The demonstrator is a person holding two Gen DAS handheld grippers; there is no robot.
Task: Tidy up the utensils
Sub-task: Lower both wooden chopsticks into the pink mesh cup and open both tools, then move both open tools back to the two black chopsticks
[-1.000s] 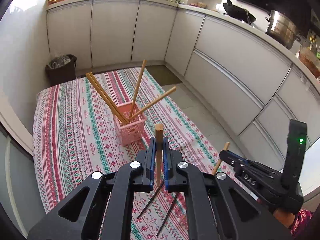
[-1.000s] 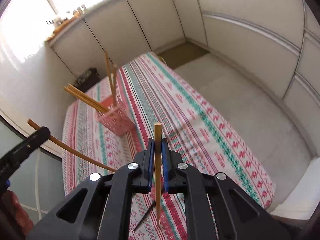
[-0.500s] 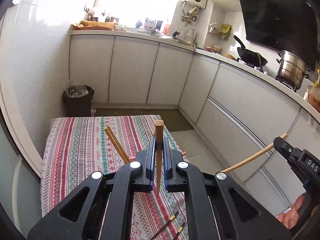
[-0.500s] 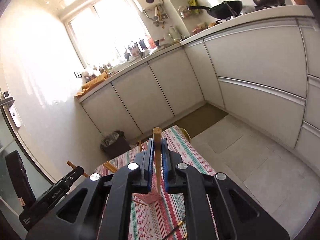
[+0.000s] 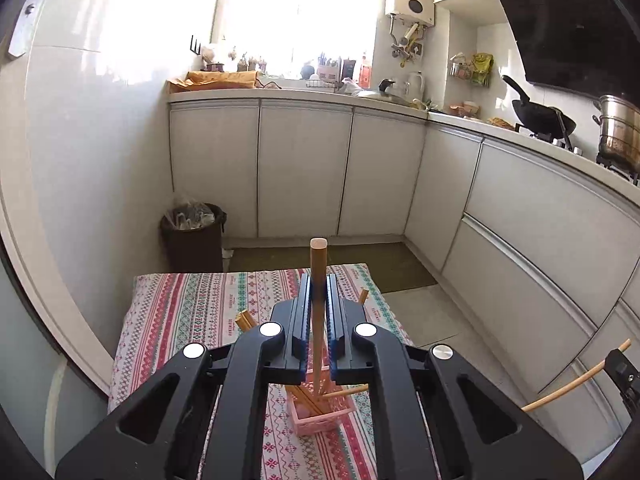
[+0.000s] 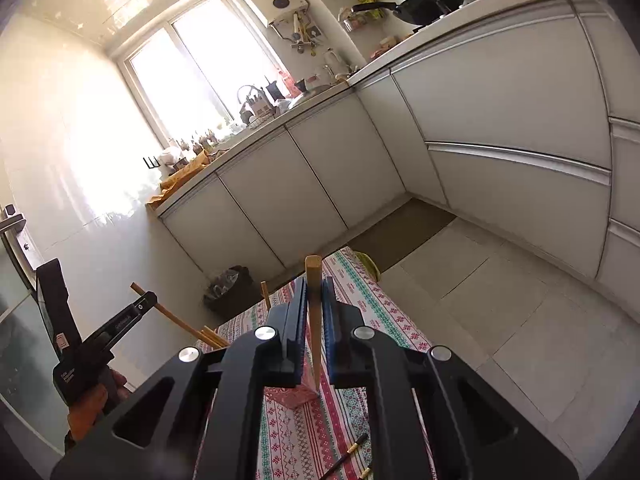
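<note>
Between left gripper [image 5: 319, 300] pads, wooden chopstick [image 5: 318, 280], clamped upright

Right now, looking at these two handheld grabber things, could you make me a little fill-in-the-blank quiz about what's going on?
1. Each gripper is shut on one wooden ____.
2. The pink basket standing on the striped cloth already holds several ____.
3. On the stove at far right, beside the steel pot, sits a black ____.
4. Against the wall beyond the cloth stands a dark ____ bin.

Missing words: chopstick; chopsticks; wok; trash
</note>
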